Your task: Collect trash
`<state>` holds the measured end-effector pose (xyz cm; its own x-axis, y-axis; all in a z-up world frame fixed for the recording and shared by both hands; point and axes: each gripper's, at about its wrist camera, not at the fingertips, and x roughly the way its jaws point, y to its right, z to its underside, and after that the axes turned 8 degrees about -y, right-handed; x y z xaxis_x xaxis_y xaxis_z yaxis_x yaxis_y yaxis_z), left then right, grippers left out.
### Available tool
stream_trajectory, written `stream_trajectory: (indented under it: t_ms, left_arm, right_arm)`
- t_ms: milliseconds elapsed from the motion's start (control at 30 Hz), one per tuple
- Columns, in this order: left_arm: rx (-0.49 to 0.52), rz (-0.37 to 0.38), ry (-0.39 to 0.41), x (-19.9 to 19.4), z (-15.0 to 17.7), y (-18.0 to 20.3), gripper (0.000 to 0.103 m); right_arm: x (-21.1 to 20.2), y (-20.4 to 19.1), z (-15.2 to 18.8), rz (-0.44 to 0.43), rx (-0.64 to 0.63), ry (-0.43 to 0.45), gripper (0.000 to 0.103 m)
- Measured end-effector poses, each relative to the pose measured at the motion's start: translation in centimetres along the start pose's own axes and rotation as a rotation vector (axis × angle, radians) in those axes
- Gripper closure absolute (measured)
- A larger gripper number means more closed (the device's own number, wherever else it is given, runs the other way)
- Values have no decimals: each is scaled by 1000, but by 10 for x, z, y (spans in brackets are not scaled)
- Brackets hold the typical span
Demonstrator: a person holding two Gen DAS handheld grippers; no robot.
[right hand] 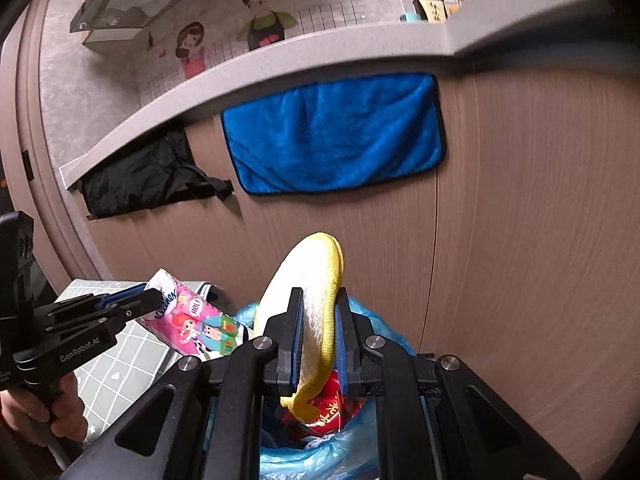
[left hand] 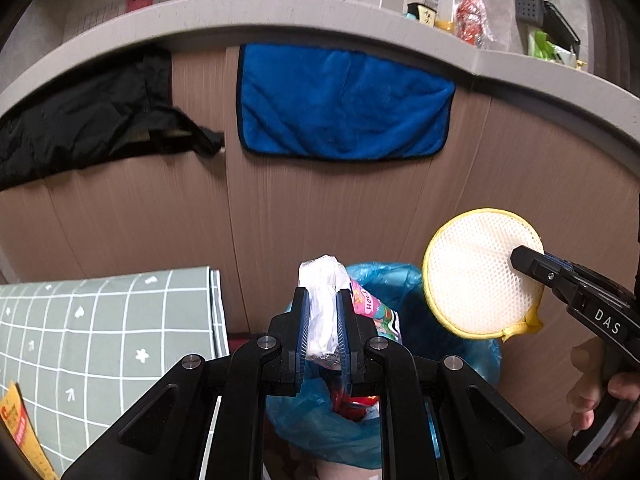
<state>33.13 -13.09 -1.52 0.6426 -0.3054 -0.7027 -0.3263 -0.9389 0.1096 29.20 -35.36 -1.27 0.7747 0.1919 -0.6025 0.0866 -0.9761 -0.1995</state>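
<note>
My left gripper (left hand: 322, 300) is shut on a pink and white tissue packet (left hand: 326, 312), held over the bin lined with a blue bag (left hand: 320, 428). The packet also shows in the right wrist view (right hand: 192, 324), with the left gripper (right hand: 150, 298) on it. My right gripper (right hand: 319, 300) is shut on a round white mesh pad with a yellow rim (right hand: 316, 304), above the blue bag (right hand: 320, 456) that holds red wrappers (right hand: 332, 412). In the left wrist view the pad (left hand: 476, 272) hangs at the right, held by the right gripper (left hand: 516, 258).
A blue towel (left hand: 344, 100) and a black bag (left hand: 92, 116) hang on the wood cabinet front under a grey counter (left hand: 280, 16). A green checked mat (left hand: 100, 336) lies to the left of the bin. Bottles (left hand: 472, 12) stand on the counter.
</note>
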Motion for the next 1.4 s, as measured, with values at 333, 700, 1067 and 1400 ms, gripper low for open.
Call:
stream_trajectory:
  t_ms: [333,700,1067,1400]
  left_arm:
    - [-32,30,-14,9,-2,-6,79]
    - [-48,60,31,-43,15,-8,46]
    - [-26,-55,46,-157,106,-13,46]
    - [-7,-172,112,-260,199,-1,46]
  right_arm:
    - [26,4,8,-11,27,-45,67]
    - [0,-8,26,-18,68,-63,62]
    - [-99,-81,77,-10,-32,-34,52]
    - [-185,-141,153,-17,-47,28,52]
